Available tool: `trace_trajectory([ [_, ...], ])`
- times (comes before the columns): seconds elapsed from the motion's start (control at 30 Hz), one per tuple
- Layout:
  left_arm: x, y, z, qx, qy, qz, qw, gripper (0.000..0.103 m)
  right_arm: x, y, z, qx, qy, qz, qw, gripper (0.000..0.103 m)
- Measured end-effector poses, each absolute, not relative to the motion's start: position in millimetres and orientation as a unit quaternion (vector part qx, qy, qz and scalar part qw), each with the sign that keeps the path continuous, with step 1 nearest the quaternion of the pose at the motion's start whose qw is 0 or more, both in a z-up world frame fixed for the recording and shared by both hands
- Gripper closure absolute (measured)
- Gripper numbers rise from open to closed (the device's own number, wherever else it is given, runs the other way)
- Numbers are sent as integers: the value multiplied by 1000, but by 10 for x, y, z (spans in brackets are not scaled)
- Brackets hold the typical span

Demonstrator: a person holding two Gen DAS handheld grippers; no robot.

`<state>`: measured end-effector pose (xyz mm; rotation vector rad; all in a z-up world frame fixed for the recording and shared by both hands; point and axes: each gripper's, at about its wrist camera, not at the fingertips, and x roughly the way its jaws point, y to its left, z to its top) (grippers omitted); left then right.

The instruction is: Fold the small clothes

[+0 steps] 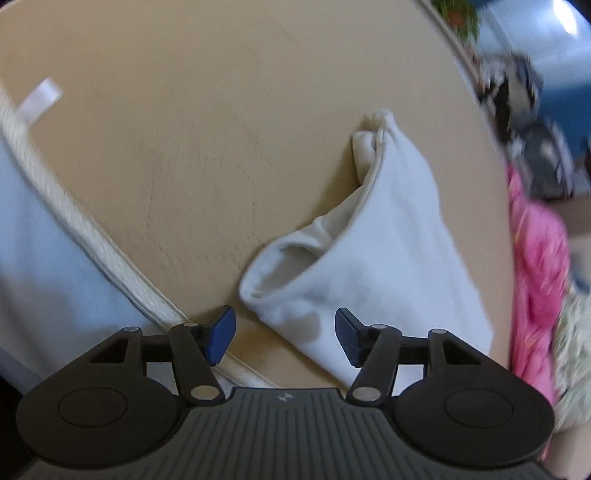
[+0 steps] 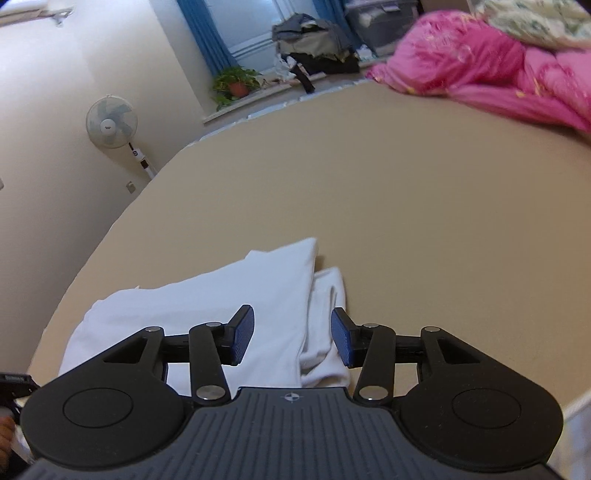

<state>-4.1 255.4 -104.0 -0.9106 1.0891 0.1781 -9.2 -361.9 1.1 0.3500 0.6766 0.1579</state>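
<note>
Lying on the tan bed sheet point(image 2: 424, 192), the folded white garment point(image 1: 388, 251) sits just ahead of both grippers: the left gripper point(image 1: 285, 336) hovers at its near open end, fingers spread and holding nothing, and the right gripper point(image 2: 293, 341) is over its near edge, fingers likewise apart and empty. From the left wrist view the garment's long axis runs diagonally, from the open cuff-like end near the gripper up toward a narrow bunched tip pointing away and right. A pink quilt point(image 2: 480, 62) is heaped at the bed's far side; a clear storage bin point(image 2: 384, 22) near the window holds something I can't make out.
</note>
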Motion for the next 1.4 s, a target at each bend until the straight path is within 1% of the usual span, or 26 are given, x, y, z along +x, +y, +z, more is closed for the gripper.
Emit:
trace_trajectory([
  [0.07,-41,2498,-1058,-422,478,87,765,39,-64,-3623,-22,191,328,77,922,55],
  [0.2,-57,2437,-1127,-442,441,119,772,39,-65,-3627,-58,187,335,67,921,55],
  [0.23,-84,2421,-1133,-441,432,124,777,41,-56,-3621,-70,188,337,67,920,55],
  [0.27,-79,2384,-1114,-433,425,134,783,56,-76,-3606,-81,191,338,67,919,55],
  [0.3,-77,2350,-1097,-419,426,147,789,85,-89,-3631,-85,195,338,67,918,55],
  [0.33,-63,2329,-1070,-408,426,151,793,86,-97,-3661,-88,201,337,66,918,55],
  [0.37,-73,2281,-1006,-395,423,156,801,90,-95,-3687,-99,205,336,65,917,55],
  [0.47,-55,1980,-690,-304,415,176,839,92,-89,-3798,-120,218,333,55,916,55],
  [0.57,47,1488,-230,-227,378,149,885,93,-90,-3881,-130,216,331,45,918,55],
  [0.67,174,787,289,-167,333,77,925,93,-88,-3937,-126,205,327,38,922,55],
  [0.77,253,-67,616,-117,313,-18,942,93,-77,-3988,-121,204,320,38,925,55],
  [0.83,240,-657,676,-92,314,-85,941,93,-61,-4027,-122,205,317,33,926,55],
  [0.93,216,-1485,492,-51,336,-172,924,91,-35,-4094,-135,213,313,22,925,55],
  [0.97,237,-1756,304,-27,362,-205,909,86,-23,-4123,-144,218,312,18,925,55],
  [1.0,258,-1941,123,-6,399,-230,888,83,-12,-4158,-156,222,312,15,924,55],
  [1.03,300,-2060,-47,10,434,-249,866,83,4,-4190,-171,227,313,11,922,55],
  [1.07,269,-2104,-130,20,449,-263,854,83,21,-4219,-187,233,315,8,920,55],
  [1.13,189,-1961,-100,26,416,-279,865,83,61,-4264,-231,244,323,5,914,55],
  [1.23,126,-1496,12,19,371,-251,894,82,126,-4259,-301,260,343,28,902,55],
  [1.3,243,-1090,22,12,352,-202,914,82,191,-4198,-370,273,366,60,888,55],
  [1.33,282,-917,1,8,350,-178,920,83,225,-4144,-404,274,377,73,881,55],
  [1.4,372,-633,-178,-7,379,-145,914,83,294,-4019,-458,260,400,89,874,55],
])
